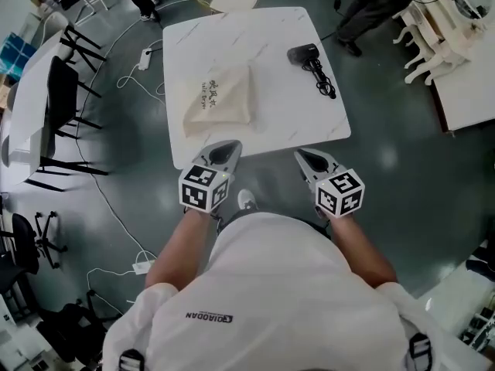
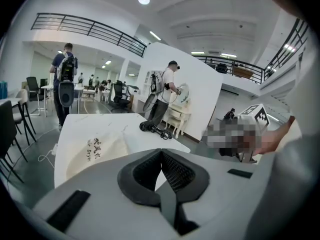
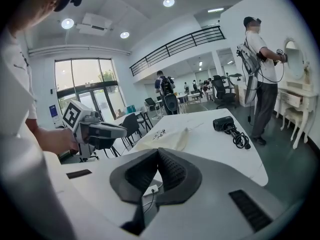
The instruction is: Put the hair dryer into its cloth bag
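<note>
Lying on the table [image 1: 271,45], the cloth bag [image 1: 220,103] reads "Dryer" (beside dark characters).

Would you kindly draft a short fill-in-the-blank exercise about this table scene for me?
1. In the head view, the hair dryer lies to the ____ of the cloth bag.
2. The table under both is ____ in colour.
3. The left tongs and the right tongs are both ____, with nothing between them.
Missing words: right; white; shut.
</note>
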Motion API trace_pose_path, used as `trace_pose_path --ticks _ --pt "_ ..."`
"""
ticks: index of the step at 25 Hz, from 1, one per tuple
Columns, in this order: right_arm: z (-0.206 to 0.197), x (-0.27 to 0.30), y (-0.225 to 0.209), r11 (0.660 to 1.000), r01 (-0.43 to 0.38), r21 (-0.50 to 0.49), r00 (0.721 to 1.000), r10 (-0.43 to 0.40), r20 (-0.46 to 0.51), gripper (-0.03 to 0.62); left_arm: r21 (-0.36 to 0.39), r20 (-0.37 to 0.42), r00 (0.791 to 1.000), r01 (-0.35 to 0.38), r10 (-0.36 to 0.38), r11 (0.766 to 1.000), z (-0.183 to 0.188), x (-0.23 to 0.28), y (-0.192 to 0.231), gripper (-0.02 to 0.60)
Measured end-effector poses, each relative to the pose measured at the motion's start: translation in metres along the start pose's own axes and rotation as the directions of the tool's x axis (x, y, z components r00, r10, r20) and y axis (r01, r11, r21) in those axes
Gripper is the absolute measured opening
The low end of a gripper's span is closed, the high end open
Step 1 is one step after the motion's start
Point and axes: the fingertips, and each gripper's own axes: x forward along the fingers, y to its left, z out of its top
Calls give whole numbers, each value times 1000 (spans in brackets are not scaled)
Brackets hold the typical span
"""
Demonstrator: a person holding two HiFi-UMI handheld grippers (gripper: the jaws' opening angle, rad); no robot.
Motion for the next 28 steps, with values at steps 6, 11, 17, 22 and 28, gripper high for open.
trace_pose_path --ticks 6,11,17,22,28 --pt "16 27 -7 999 42 -3 999 -42 1 21 25 -12 999 38 -38 999 11 13 29 28" --pt "23 34 -19 998 64 -5 998 -64 -1 21 35 -21 998 58 -58 998 15 23 36 28" --pt "29 38 -45 996 83 -16 997 -83 -10 21 49 -25 999 45 -43 998 18 31 40 28" --pt "42 45 -76 996 81 -45 997 -82 -14 21 11 -40 999 4 -4 1000 17 41 47 28" --pt "56 56 -127 988 85 -131 995 -90 -38 21 -25 -36 999 -40 39 999 34 72 49 28"
